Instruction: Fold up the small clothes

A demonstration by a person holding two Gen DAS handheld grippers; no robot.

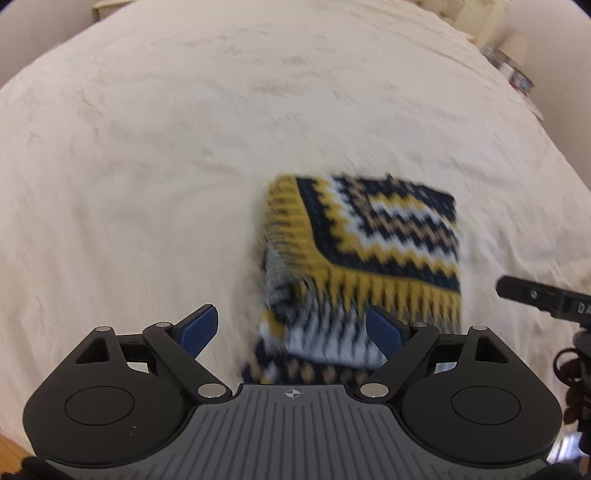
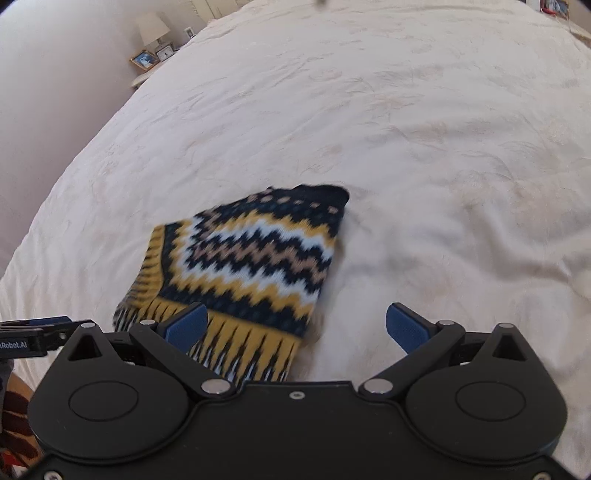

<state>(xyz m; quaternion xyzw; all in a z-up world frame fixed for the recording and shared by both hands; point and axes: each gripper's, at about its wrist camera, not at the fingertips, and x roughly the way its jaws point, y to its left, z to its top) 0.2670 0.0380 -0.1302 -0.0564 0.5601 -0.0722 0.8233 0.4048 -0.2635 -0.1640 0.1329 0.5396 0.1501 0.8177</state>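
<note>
Two grippers, both with fingers spread apart and holding nothing. We see the left gripper (image 1: 291, 328) low over the bed cover (image 1: 147, 166), its blue pads either side of the near edge of the knit garment (image 1: 365, 236). The garment, a navy, yellow and white zigzag knit with a fringed hem, lies on the cover already doubled over, with a looser layer bunched at the near left corner; blurred there, so we cannot tell how many layers. The right gripper (image 2: 295, 328) hangs just beside the fringe, its left pad over the hem, its right pad over bare cover. A bedside lamp (image 2: 152, 26) and picture frame (image 2: 144, 59) sit far off at the left of that view.

We judge the fold mostly done, with tidying or a last fold left. To do it well: pinch all layers of the bunched corner together, lift low, carry it across evenly, and keep the other gripper pressing the far side so the knit does not slide on the soft cover.
</note>
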